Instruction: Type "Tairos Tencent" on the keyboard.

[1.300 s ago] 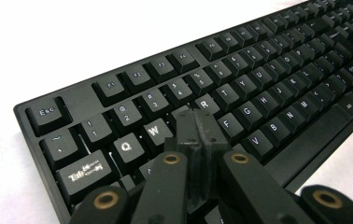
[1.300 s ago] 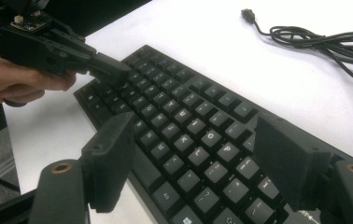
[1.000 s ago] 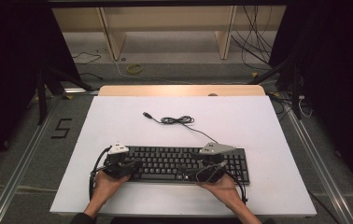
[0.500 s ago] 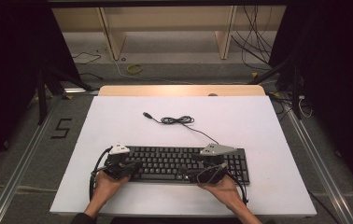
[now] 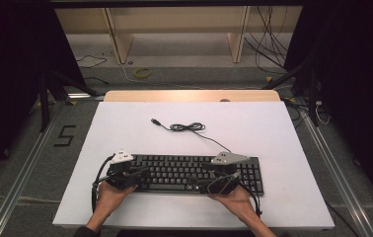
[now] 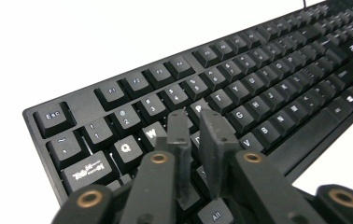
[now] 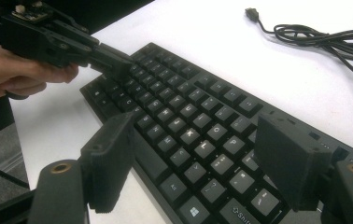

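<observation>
A black keyboard (image 5: 174, 170) lies near the front of the white table (image 5: 125, 123); its cable (image 5: 189, 127) coils behind it, ending in a loose plug (image 5: 154, 120). My left gripper (image 5: 142, 171) hovers over the left-hand keys (image 6: 258, 79). Its jaws have just been opening, and in the left gripper view (image 6: 195, 128) they stand a narrow gap apart with nothing between them. My right gripper (image 5: 200, 180) is over the keyboard's right part, wide open (image 7: 198, 158) above the keys (image 7: 188, 107) and holding nothing. The left gripper (image 7: 114, 60) also appears in the right gripper view, beyond the right jaws.
A wooden strip (image 5: 189, 95) runs along the table's far edge. Beyond it are shelf legs (image 5: 115, 39), floor cables (image 5: 273, 34) and a yellow ring (image 5: 142, 72). Metal rails (image 5: 26, 168) flank the table. White surface lies bare behind and beside the keyboard.
</observation>
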`<control>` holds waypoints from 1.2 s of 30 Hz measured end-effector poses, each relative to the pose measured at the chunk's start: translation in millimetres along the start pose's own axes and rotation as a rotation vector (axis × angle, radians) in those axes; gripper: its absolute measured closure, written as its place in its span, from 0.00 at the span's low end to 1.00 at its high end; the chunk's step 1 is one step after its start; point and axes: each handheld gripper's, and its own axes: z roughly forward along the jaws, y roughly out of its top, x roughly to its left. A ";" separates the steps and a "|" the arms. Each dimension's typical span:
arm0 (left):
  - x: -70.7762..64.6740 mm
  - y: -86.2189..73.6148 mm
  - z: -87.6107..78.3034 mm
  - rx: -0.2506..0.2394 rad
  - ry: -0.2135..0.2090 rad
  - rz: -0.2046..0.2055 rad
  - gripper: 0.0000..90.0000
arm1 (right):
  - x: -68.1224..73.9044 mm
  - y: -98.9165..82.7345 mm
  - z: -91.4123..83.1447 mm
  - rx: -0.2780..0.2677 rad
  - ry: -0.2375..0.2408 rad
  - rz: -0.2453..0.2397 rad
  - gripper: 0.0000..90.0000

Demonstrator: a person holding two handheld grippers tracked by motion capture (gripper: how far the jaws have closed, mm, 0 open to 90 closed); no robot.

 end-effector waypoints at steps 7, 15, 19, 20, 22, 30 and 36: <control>2.3 -1.0 -6.7 -0.033 -0.032 -0.018 0.75 | 2.4 0.1 3.1 0.005 0.007 -0.003 0.33; 3.7 -2.6 -14.0 -0.089 -0.042 -0.048 0.47 | 6.0 1.4 8.1 0.005 0.018 -0.011 0.33; 3.5 -3.7 -18.7 -0.116 -0.049 -0.055 0.41 | 8.3 2.1 11.3 0.011 0.023 -0.016 0.34; 3.4 -3.9 -19.9 -0.125 -0.050 -0.057 0.40 | 8.9 2.3 12.1 0.013 0.025 -0.017 0.35; 3.2 -4.4 -22.0 -0.136 -0.049 -0.054 0.38 | 9.8 2.4 13.8 0.014 0.029 -0.022 0.36; 1.0 -6.1 -24.9 -0.163 -0.054 -0.054 0.34 | 14.5 2.5 21.2 0.035 0.047 -0.038 0.45; 0.1 -8.7 -27.8 -0.180 -0.063 -0.056 0.32 | 18.6 1.8 26.6 0.052 0.062 -0.055 0.58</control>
